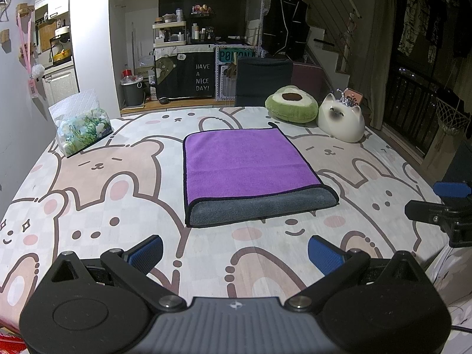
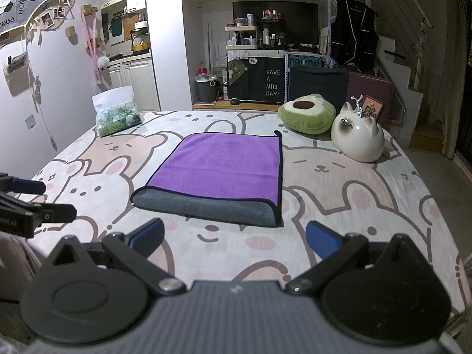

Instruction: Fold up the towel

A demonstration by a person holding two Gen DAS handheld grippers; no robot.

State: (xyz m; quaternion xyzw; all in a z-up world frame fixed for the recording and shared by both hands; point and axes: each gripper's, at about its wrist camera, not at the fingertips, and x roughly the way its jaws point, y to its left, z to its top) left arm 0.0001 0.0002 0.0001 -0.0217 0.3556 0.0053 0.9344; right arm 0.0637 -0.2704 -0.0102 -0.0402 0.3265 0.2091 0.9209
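A towel, purple on top with a grey underside, lies folded flat on the table, seen in the left wrist view (image 1: 247, 171) and in the right wrist view (image 2: 218, 174). Its grey fold faces me. My left gripper (image 1: 234, 255) is open and empty, held over the table a short way in front of the towel. My right gripper (image 2: 234, 237) is also open and empty, just short of the towel's near edge. Each gripper shows at the edge of the other's view: the right one (image 1: 442, 206), the left one (image 2: 32, 203).
The table wears a cartoon bear and rabbit cloth (image 1: 118, 177). A tissue pack (image 1: 79, 126) stands at the back left. An avocado cushion (image 1: 292, 104) and a white ceramic cat (image 1: 342, 121) sit at the back right. A dark chair (image 1: 262, 79) stands behind the table.
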